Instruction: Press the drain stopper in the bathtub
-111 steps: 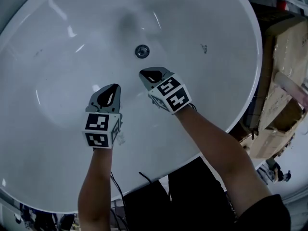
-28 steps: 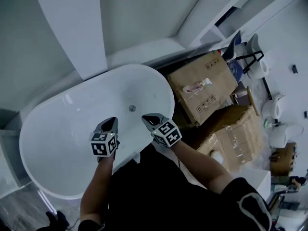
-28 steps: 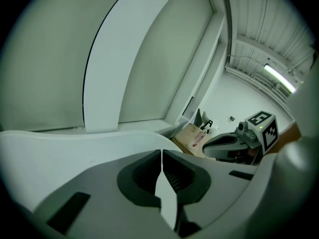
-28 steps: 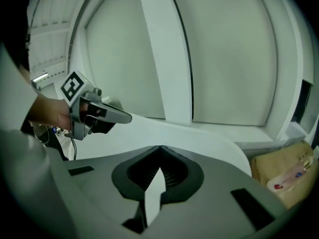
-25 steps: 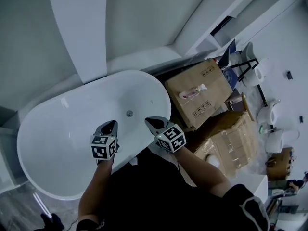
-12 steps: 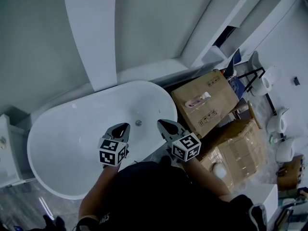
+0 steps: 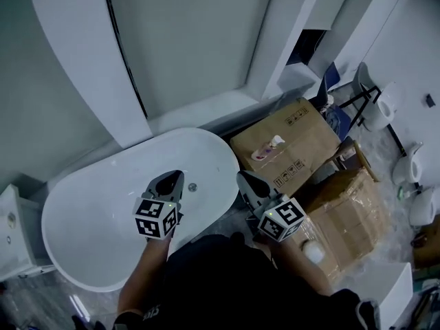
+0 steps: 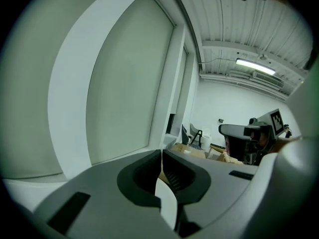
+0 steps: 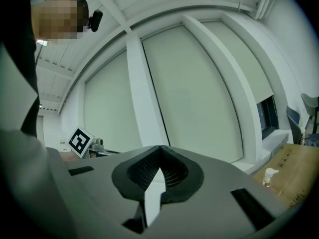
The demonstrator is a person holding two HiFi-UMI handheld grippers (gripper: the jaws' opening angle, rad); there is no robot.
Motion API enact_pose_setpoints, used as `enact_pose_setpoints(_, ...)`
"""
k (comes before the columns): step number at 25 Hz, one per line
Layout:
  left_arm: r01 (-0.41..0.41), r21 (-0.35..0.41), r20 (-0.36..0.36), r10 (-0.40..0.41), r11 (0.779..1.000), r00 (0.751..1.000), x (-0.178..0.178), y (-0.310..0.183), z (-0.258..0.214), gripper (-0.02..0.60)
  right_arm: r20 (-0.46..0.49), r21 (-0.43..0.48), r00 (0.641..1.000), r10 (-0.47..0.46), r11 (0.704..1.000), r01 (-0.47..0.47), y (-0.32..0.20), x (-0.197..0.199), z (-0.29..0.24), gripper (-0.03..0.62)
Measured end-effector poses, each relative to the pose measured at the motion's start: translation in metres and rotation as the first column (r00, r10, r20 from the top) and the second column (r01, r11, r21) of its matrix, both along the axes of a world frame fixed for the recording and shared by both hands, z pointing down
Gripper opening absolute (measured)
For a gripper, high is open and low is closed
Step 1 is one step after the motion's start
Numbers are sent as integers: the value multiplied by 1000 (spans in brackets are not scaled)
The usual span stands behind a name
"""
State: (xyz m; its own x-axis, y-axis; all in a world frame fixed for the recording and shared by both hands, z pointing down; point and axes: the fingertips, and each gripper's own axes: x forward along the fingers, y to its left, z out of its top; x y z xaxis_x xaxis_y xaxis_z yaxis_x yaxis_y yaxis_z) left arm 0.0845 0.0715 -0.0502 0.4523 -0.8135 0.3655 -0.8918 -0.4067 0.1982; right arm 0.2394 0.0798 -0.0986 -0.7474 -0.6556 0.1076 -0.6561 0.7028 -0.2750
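Left tongs and right tongs, both pressed together and empty, have risen well clear of the bathtub. The drain stopper sits on the tub floor far below them. The press looks finished.

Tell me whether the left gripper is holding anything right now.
No: in the left gripper view, the left gripper has its jaws shut tip to tip with nothing between them.
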Motion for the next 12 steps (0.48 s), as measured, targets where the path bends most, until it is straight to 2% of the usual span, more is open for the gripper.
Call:
enact_pose_setpoints(4,26,40,29,-27,999,999,26,-11,-28,25,41,38,999,-25,999,23,-14,36,-21,12)
enact_pose_setpoints(7,40,74,50,-43,996,998,39,-12,-47,26,22,67,999,-30,997,29,-23,52,-31,12)
enact_pose_setpoints(12,40,121,46,-46,992,998,43,-5,-70,25,6,114,998,-58,992,57,-29,49,-46,11)
